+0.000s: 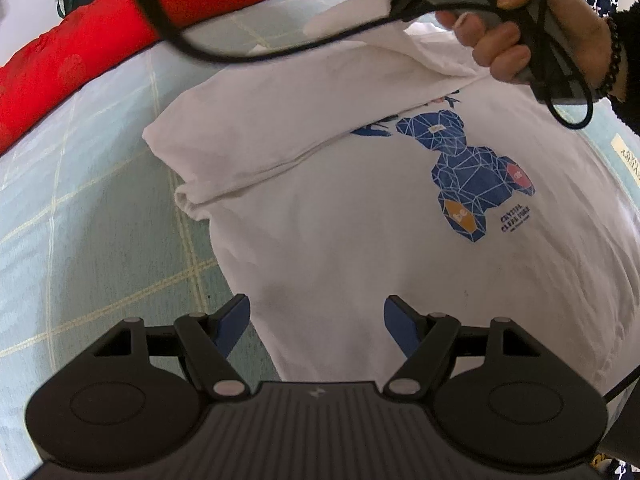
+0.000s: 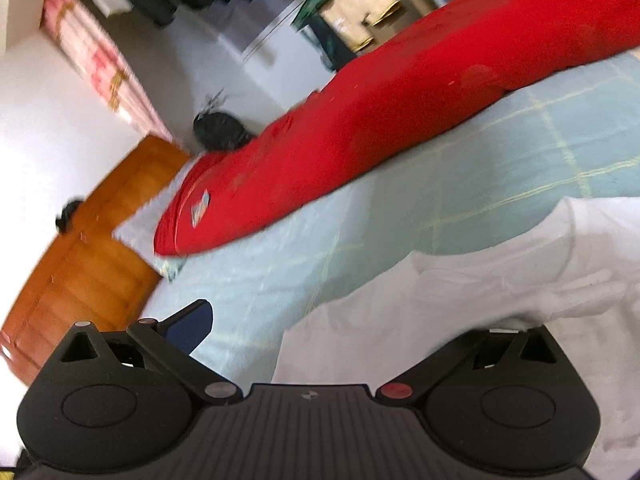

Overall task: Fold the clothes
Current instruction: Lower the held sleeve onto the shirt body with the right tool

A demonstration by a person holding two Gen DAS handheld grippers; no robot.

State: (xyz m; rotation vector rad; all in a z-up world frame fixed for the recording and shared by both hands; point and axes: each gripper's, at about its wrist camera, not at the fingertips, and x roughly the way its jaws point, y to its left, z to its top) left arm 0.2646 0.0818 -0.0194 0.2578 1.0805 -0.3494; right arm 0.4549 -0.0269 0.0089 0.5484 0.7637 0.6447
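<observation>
We see a white T-shirt (image 1: 360, 220) lying on a pale green checked bedsheet (image 1: 80, 220), its front printed with a blue faceted bear (image 1: 472, 172) and small lettering below it. One side of the shirt is folded across the chest, forming a diagonal seam that ends in a bunched sleeve near the sheet. Our left gripper (image 1: 316, 320) hangs above the lower part of the shirt with its blue-padded fingers (image 1: 234, 320) spread wide apart and nothing between them. At the upper right of that view, a hand (image 1: 520, 28) grips the handle of the other tool, with a black cable (image 1: 240, 52) looping from it across the picture. From the right wrist view, our right gripper (image 2: 360, 320) has one blue finger (image 2: 188, 324) clear over the sheet, while white cloth (image 2: 440, 308) drapes over the other side and hides that finger; the picture is blurred, and we cannot tell whether the jaws pinch the cloth or merely sit beneath it. A long red cushion (image 2: 400, 120) lies along the far edge of the bed, beside an orange wooden board (image 2: 80, 248).
</observation>
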